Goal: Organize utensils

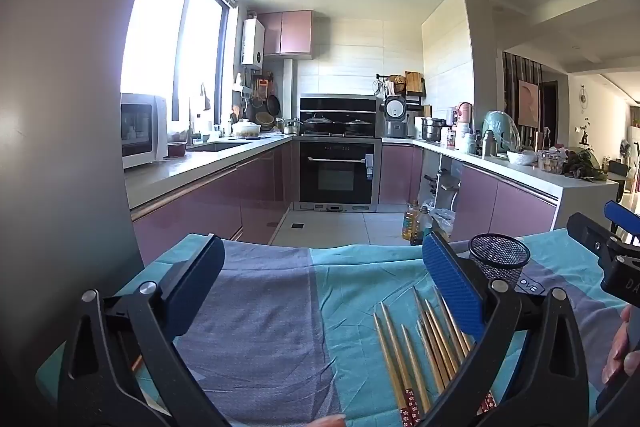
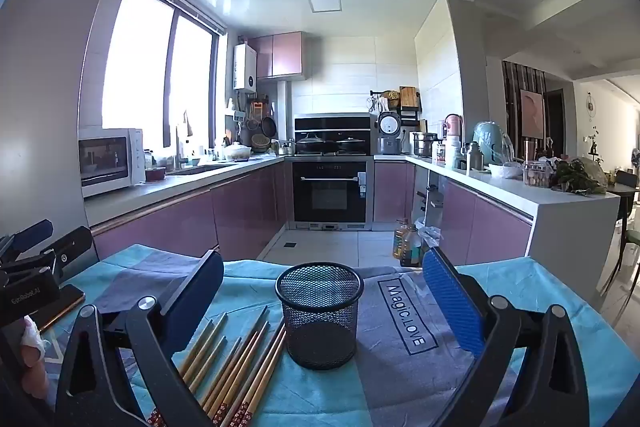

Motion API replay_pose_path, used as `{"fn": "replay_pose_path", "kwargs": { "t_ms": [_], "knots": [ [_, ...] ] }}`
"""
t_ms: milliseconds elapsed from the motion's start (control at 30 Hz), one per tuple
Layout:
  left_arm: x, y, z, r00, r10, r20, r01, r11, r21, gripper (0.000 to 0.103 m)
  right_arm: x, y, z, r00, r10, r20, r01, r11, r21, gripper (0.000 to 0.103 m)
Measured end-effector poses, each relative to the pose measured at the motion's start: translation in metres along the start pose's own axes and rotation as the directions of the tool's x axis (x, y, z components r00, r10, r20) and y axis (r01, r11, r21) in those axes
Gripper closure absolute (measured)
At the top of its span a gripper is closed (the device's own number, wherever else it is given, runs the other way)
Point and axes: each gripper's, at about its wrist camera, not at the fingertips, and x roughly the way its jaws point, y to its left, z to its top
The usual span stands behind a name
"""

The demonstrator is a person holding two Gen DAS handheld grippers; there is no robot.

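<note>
Our left gripper (image 1: 320, 291) is spread wide with nothing between its blue pads, and our right gripper (image 2: 322, 303) stands just as wide and just as empty — neither has hold of anything yet. Between and a little below the left gripper's fingers, toward its right finger, lie the chopsticks (image 1: 416, 351), a loose fan of wooden sticks with their narrow tips pointing away from us and their red patterned ends nearest us; the right finger covers part of the bunch. From the right gripper the same sticks sit under and just inside its left finger, while the mesh cup (image 2: 319, 319) stands upright squarely between its fingers, just beside the sticks' far tips and, as far as we can tell, empty. Everything rests on the blue-and-grey cloth (image 2: 400, 379) that covers the table. We judge the task to be at its start: no stick is in the cup. The next move, we think, calls for one gripper to come down over a single stick or a tidy pair and close on the shaft — the sticks lie close and partly crossed, so picking cleanly will need care — then tip it upright into the cup.
</note>
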Motion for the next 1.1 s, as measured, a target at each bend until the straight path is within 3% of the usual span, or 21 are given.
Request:
{"fn": "replay_pose_path", "kwargs": {
  "t_ms": [533, 600, 1100],
  "knots": [
    [0.003, 0.014, 0.005, 1.000, -0.005, 0.023, 0.005, 1.000, -0.005, 0.005, -0.005, -0.001, -0.002, 1.000, -0.003, 0.017, 0.003, 1.000, 0.004, 0.007],
    [-0.009, -0.003, 0.001, 0.999, 0.004, 0.041, -0.005, 1.000, 0.018, 0.005, -0.006, -0.001, -0.003, 1.000, -0.004, 0.018, 0.003, 1.000, 0.005, 0.007],
    [-0.011, -0.003, 0.002, 0.999, 0.003, 0.051, -0.004, 1.000, 0.019, 0.005, -0.007, -0.002, 0.002, 1.000, -0.002, 0.020, 0.002, 1.000, 0.007, 0.007]
  ]
}}
